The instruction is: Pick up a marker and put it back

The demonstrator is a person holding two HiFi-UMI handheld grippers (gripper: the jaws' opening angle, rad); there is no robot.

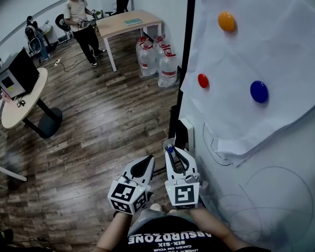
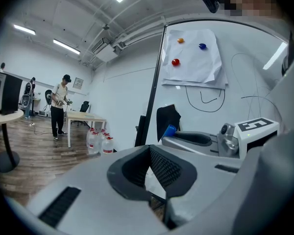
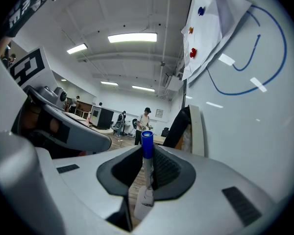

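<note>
A marker (image 3: pixel 147 148) with a blue cap stands upright between the jaws of my right gripper (image 3: pixel 147 156), which is shut on it. In the head view the blue cap (image 1: pixel 170 150) pokes out at the tip of the right gripper (image 1: pixel 173 154), close to the left edge of the whiteboard (image 1: pixel 262 193). My left gripper (image 1: pixel 145 165) hangs just to its left, lower and pointing the same way. In the left gripper view its tips (image 2: pixel 150 148) meet with nothing between them, and the marker's cap (image 2: pixel 169 130) shows beyond.
A paper sheet (image 1: pixel 283 51) is pinned to the board by orange (image 1: pixel 226 21), red (image 1: pixel 202 80) and blue (image 1: pixel 259 91) magnets. A black-and-white holder (image 1: pixel 184 133) sits at the board's edge. Water bottles (image 1: pixel 157 62), a desk (image 1: pixel 128 22), a person (image 1: pixel 81 22) and a round table (image 1: pixel 23 96) stand on the wooden floor.
</note>
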